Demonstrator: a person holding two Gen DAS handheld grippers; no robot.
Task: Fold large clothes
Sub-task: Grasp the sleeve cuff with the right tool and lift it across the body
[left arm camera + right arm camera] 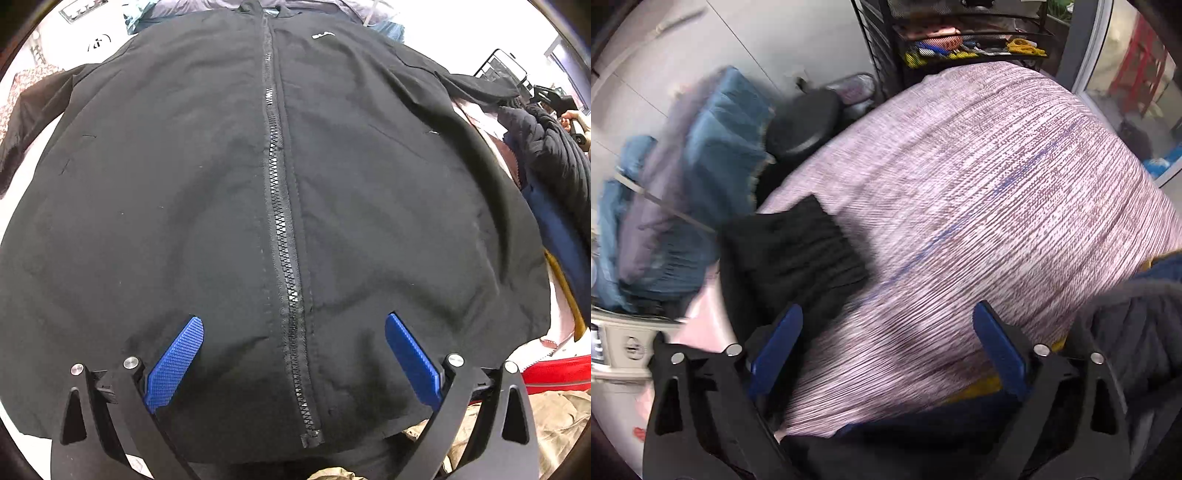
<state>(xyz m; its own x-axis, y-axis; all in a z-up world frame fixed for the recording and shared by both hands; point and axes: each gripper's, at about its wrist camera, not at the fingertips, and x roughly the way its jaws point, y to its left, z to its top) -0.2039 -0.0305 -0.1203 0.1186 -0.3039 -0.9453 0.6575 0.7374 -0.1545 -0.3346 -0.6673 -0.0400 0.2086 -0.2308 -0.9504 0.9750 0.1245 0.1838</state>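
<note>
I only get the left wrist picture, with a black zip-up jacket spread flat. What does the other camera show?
Observer: The right gripper is open over a pink-and-white striped cover, holding nothing.
Operator: Any of the jacket there?
Observer: A black ribbed cuff lies on that cover, left of the gripper; whose sleeve it is I cannot tell.
Operator: Anything behind?
Observer: A black wire rack holding colourful small items, and a pile of blue fabric to the left.
</note>
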